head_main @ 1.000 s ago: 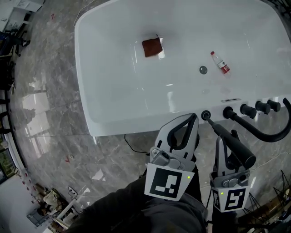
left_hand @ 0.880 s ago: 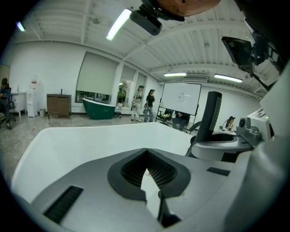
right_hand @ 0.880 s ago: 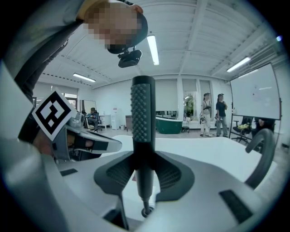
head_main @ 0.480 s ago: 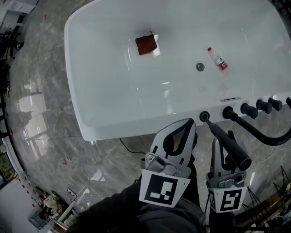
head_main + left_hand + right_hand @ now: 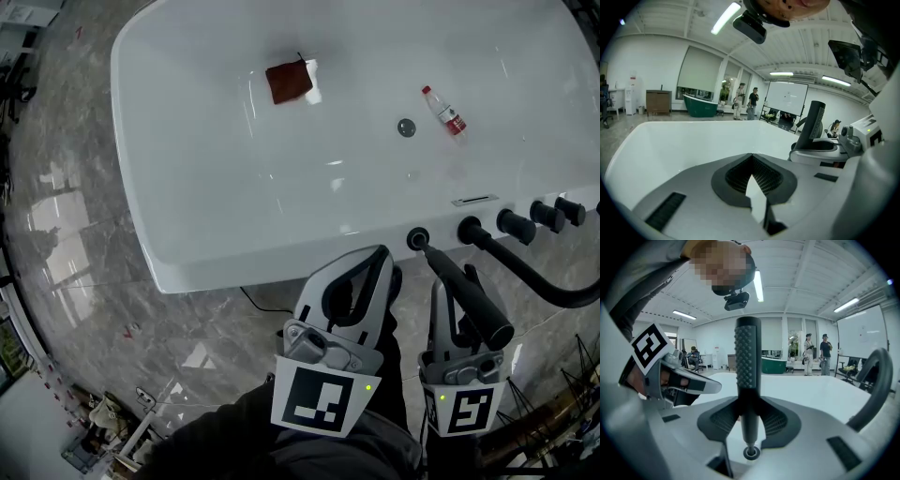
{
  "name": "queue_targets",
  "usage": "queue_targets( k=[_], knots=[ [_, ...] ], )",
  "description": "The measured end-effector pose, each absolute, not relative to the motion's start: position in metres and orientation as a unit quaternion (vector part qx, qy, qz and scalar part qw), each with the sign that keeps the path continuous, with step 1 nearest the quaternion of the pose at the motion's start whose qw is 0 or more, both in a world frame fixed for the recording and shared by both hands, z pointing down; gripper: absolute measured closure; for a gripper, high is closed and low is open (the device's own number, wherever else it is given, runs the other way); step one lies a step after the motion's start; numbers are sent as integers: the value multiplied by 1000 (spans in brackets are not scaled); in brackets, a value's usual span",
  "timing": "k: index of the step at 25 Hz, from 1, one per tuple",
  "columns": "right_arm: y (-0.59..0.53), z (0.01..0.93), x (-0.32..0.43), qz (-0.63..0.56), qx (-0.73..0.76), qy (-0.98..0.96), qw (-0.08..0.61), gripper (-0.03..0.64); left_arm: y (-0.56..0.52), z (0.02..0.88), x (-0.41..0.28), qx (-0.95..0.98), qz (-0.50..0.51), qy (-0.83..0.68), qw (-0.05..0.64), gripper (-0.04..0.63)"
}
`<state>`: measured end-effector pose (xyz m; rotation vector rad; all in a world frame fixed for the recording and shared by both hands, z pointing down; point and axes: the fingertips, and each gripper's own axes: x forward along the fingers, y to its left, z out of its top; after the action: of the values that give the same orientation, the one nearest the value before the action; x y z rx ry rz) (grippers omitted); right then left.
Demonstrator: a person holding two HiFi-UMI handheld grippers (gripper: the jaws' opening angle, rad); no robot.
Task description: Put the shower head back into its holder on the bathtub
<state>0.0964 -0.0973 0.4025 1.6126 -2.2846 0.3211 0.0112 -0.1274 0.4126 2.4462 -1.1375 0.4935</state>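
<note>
Shower head (image 5: 480,311) is clamped upright in right gripper (image 5: 457,284), with its tip set at holder (image 5: 418,238) on bathtub (image 5: 281,251) rim, aligned for insertion. Left gripper (image 5: 380,255) is closed on nothing, just beside holder.

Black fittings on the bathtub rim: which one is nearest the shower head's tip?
The leftmost one, the open ring beside the shower head; the others are solid and farther right.

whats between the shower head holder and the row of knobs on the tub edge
The base of the black curved spout stands there, between the holder and the nearest knob. The head view shows it.
</note>
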Motion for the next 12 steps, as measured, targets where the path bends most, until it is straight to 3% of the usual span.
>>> queue_targets(
  k=[12],
  knots=[
    [-96, 426, 96, 120, 565, -797, 174, 476, -124, 429, 6, 870, 186, -405, 209, 592]
  ],
)
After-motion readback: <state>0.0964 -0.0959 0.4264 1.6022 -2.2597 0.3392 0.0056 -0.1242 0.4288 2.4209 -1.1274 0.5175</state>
